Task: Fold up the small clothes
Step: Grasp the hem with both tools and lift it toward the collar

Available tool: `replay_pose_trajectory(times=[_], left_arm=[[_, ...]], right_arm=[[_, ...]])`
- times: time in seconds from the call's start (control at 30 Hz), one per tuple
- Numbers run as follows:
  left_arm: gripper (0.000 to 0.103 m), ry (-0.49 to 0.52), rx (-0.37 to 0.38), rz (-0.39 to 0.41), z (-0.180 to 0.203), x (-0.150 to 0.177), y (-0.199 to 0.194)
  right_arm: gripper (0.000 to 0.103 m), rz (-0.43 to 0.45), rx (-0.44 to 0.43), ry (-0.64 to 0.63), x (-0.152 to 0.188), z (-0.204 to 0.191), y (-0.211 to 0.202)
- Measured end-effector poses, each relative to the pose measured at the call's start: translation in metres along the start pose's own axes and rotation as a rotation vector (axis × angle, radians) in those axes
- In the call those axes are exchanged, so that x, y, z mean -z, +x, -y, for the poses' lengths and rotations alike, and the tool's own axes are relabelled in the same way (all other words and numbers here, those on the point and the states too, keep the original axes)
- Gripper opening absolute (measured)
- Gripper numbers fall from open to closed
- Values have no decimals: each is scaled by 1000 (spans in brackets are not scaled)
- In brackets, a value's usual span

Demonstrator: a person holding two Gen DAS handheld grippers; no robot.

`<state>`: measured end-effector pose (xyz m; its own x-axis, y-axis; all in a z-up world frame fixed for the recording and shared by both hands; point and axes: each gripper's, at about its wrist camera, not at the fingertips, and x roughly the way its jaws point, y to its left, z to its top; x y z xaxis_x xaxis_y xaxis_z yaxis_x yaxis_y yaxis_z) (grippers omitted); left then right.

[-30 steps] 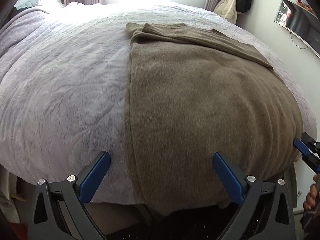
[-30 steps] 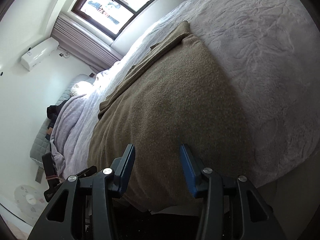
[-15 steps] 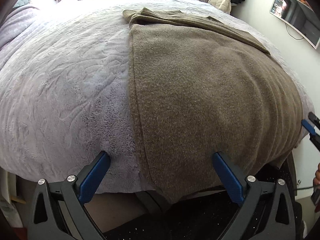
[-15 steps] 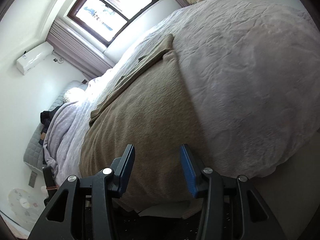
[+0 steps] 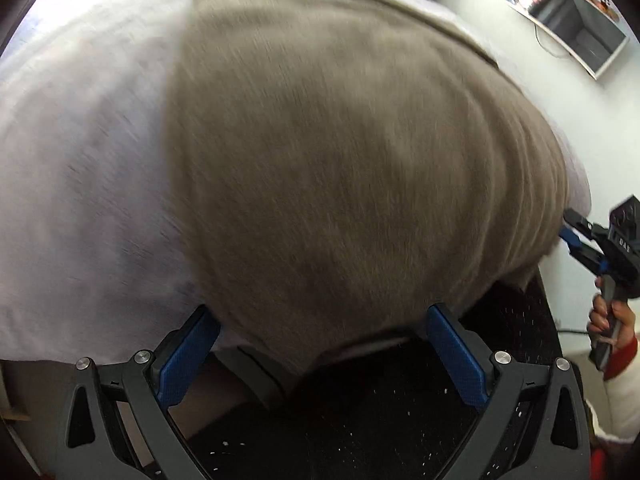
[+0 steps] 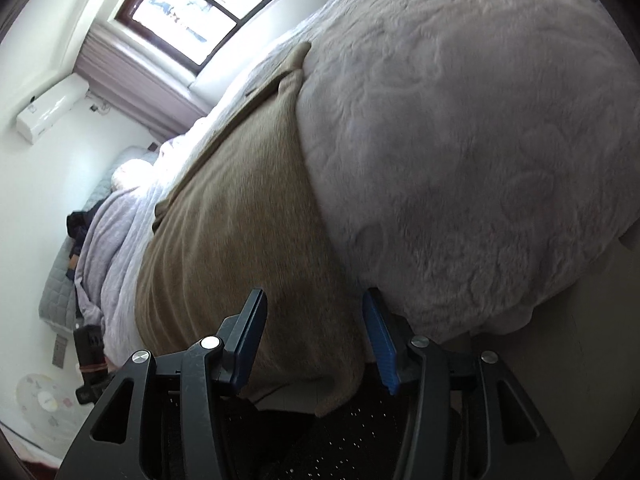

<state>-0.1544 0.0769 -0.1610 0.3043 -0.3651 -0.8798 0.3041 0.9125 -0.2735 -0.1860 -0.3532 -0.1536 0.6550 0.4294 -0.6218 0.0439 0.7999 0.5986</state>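
A brown knitted garment (image 5: 340, 152) lies flat on the pale bed cover (image 5: 80, 152), and its near hem hangs over the bed's edge. My left gripper (image 5: 320, 340) is open wide, close to that hem, with the garment's left corner between its blue pads (image 5: 188, 352); the view is blurred. My right gripper (image 6: 314, 340) straddles the garment's (image 6: 240, 248) other near corner. Its jaws are opening and the pads do not press on the cloth. In the left wrist view the right gripper (image 5: 576, 236) shows at the garment's right edge, held by a hand.
The bed cover (image 6: 480, 160) spreads wide to the right of the garment. A dark speckled mat (image 5: 380, 420) lies below the bed's edge. A screen (image 5: 568, 16) hangs on the right wall. A window (image 6: 208, 4) and a heap of clothes (image 6: 80, 232) are at the far end.
Both grippers have sunk toward the bed's near edge and closed in on the garment's hem. The left view has tipped further down. The right jaws stand slightly wider.
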Motion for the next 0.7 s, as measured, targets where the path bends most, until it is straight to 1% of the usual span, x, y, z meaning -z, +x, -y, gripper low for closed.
replay_pose_trajectory(times=[0.07,0.17,0.3,0.43,0.47,0.53,0.7], left_arm=[[103,23,-8,-24,3,1,7],[103,37,-10,-17,7,1,8],[103,-7,51,21,6,-1,2],[103,-28,116,64,6,-2,-8],[103,-27,123,72,8,-2,-9],[103,-21,128,81,11,-2,-11],[102,17,115,92,20,3,-13]], right_arm=[[54,-35,-30,1,2,5,6],[54,-74,-86,38,4,14,13],[56,-109,-150,29,9,16,18],[56,-192,-234,-40,13,6,30],[56,-215,-241,-61,14,3,34],[56,-244,-215,-88,15,1,44],[56,-273,-209,-37,15,11,62]])
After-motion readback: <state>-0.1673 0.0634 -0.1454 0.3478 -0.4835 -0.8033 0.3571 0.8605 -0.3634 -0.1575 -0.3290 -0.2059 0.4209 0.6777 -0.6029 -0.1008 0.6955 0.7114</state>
